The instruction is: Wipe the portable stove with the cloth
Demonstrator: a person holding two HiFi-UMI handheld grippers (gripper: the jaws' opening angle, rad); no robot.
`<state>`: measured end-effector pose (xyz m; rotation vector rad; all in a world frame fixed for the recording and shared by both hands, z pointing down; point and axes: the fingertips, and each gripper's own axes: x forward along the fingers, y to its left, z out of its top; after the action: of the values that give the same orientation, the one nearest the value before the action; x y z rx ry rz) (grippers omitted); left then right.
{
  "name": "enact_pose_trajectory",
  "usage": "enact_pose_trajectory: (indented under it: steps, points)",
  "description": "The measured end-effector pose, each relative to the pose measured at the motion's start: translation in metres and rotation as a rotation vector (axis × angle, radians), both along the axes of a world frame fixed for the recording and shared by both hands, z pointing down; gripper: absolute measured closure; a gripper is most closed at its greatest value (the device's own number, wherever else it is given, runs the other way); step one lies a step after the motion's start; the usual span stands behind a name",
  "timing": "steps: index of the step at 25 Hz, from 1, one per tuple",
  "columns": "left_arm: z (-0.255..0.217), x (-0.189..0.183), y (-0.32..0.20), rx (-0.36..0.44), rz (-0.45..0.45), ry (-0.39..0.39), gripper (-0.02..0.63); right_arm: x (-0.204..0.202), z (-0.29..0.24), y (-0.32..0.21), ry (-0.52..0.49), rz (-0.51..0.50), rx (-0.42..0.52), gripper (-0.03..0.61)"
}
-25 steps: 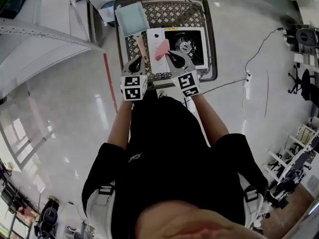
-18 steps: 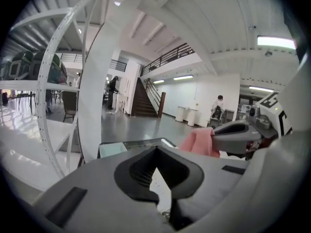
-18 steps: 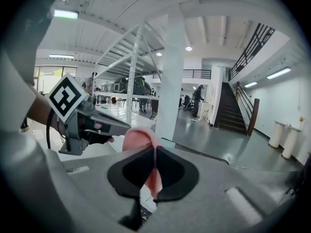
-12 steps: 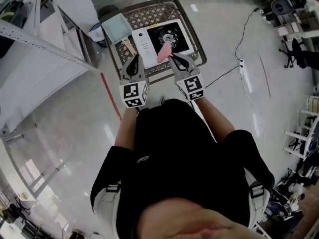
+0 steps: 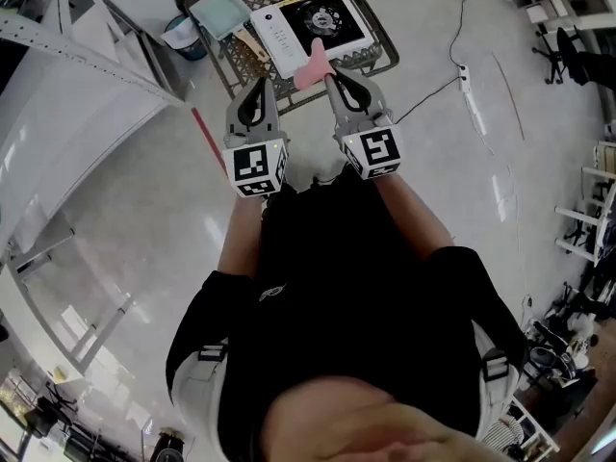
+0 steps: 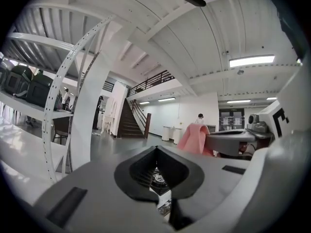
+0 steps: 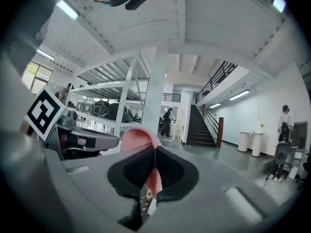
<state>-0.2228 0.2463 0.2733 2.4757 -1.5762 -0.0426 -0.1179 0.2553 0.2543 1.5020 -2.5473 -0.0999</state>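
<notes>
- Glossy pale floor (image 5: 115, 210) spreads under a standing person in a big white hall.
- Left hand-held gripper (image 5: 259, 87) has its jaws pressed together with nothing between them. Its marker cube (image 5: 255, 166) sits just above the frame's centre.
- Right hand-held gripper (image 5: 328, 78) is clamped on a pink cloth (image 5: 310, 65). In the right gripper view the cloth (image 7: 138, 137) rises out of the closed jaws and folds over them.
- From the left gripper view the same cloth (image 6: 194, 139) hangs right of centre.
- Portable stove (image 5: 322, 19), white with a black round burner, lies at the top of the head view, just beyond the cloth.
- It sits in a wire-mesh cart (image 5: 383, 46), with a pale blue-green square (image 5: 221, 10) lying at its left.
- Dark staircase (image 6: 131, 120) and a white shelving rack (image 7: 102, 108) stand in the background.
</notes>
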Motion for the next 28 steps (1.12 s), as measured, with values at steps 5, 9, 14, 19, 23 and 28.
enact_pose_trajectory:
  steps: [5, 9, 14, 19, 23, 28]
  points:
    - [-0.011, 0.035, 0.027, 0.022, -0.031, -0.037, 0.614, 0.032, -0.011, 0.025, -0.056, -0.023, 0.011, 0.565]
    - [-0.019, 0.072, 0.044, 0.034, -0.079, -0.066, 0.614, 0.071, -0.016, 0.036, -0.095, -0.045, 0.025, 0.565]
    - [-0.034, 0.145, 0.068, 0.046, -0.129, -0.055, 0.614, 0.132, -0.025, 0.055, -0.086, -0.08, 0.05, 0.565]
    - [-0.047, 0.192, 0.089, 0.064, -0.135, -0.077, 0.614, 0.172, -0.031, 0.07, -0.075, -0.095, 0.064, 0.565]
    - [-0.055, 0.18, 0.085, 0.082, -0.138, -0.099, 0.614, 0.167, -0.037, 0.061, -0.099, -0.082, 0.073, 0.565]
    - [-0.067, 0.192, 0.08, 0.091, -0.134, -0.109, 0.614, 0.18, -0.052, 0.063, -0.104, -0.085, 0.088, 0.566]
